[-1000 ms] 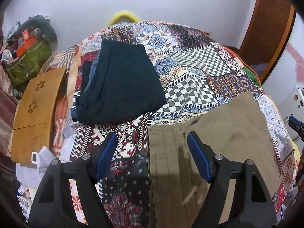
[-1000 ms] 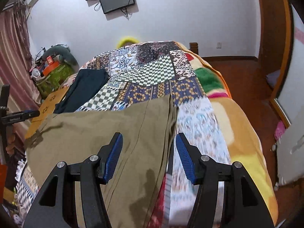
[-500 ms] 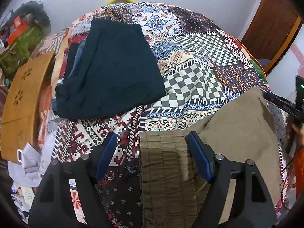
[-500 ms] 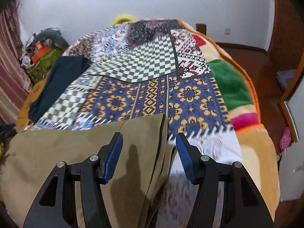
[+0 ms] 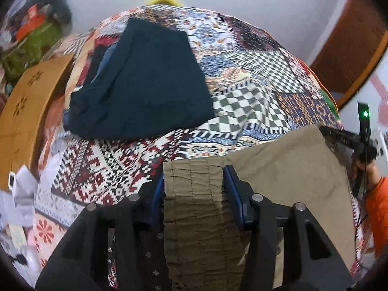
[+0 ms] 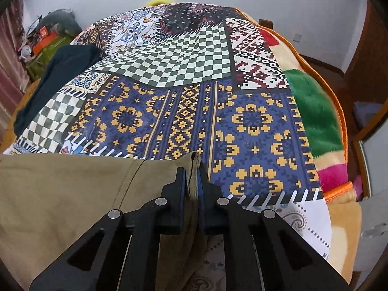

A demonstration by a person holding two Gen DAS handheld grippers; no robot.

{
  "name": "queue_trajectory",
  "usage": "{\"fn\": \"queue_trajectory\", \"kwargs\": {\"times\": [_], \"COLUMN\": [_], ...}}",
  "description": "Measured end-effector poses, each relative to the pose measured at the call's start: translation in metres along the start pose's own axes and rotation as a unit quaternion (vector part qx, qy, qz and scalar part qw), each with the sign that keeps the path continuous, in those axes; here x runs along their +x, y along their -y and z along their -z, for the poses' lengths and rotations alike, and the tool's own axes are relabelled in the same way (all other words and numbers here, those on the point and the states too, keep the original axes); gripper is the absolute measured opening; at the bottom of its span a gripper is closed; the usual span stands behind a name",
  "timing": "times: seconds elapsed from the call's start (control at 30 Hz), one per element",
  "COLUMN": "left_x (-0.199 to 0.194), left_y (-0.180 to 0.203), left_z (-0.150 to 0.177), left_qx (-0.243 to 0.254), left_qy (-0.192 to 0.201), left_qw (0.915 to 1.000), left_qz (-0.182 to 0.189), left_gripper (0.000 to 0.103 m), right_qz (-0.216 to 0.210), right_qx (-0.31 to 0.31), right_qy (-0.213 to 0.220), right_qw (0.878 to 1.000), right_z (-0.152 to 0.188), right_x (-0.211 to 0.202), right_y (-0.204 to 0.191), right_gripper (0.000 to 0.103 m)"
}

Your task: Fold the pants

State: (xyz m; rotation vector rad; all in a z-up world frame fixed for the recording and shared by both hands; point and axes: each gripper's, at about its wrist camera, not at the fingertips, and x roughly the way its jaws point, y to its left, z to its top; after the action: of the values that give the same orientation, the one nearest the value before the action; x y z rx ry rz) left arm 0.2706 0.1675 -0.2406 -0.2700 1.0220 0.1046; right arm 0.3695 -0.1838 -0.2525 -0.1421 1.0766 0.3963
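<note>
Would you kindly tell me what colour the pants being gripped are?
The pants are olive-khaki, plain with no print; the right wrist view shows them best.

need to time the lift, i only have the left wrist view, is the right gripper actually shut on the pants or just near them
Observer: The right gripper is shut on the olive pants, pinching the hem-end edge between its pads.
Operator: anything in the way beyond it
Observer: No, only the bare patchwork bedspread lies ahead of it.
Operator: where's that dark pile from there
Observer: The folded dark garment sits far off to its left, apart from the olive pants.
</note>
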Motion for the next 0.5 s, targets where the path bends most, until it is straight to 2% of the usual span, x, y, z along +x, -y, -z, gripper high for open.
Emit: {"fn": "queue_trajectory", "kwargs": {"times": [0.13,0.23,0.33,0.4,0.5], "left_x": [-0.001,-0.008,-0.017,-0.027,-0.042], "left_y": [-0.010,-0.014,-0.011,-0.005,0.004], "left_z": [0.001,0.000,-0.002,-0.005,-0.008], "left_qx": [-0.003,-0.002,0.010,0.025,0.041], "left_qy": [-0.006,-0.014,-0.017,-0.009,0.006], "left_qw": [0.9998,0.9999,0.9997,0.9994,0.9988], "left_qz": [-0.017,-0.005,-0.011,-0.024,-0.025], "left_gripper": [0.049,0.051,0.053,0.054,0.057], "right_qz": [0.042,0.029,0.012,0.000,-0.030], "right_qx": [-0.009,0.002,0.018,0.022,0.015], "right_qy": [-0.008,-0.010,0.007,0.026,0.055], "right_qw": [0.999,1.000,1.000,0.999,0.998], "right_z": [-0.002,-0.005,-0.006,-0.007,-0.008], "right_x": [0.008,0.001,-0.020,-0.040,-0.070], "right_y": [-0.006,-0.004,-0.006,-0.012,-0.027], "right_gripper": [0.000,0.004,0.005,0.011,0.026]}}
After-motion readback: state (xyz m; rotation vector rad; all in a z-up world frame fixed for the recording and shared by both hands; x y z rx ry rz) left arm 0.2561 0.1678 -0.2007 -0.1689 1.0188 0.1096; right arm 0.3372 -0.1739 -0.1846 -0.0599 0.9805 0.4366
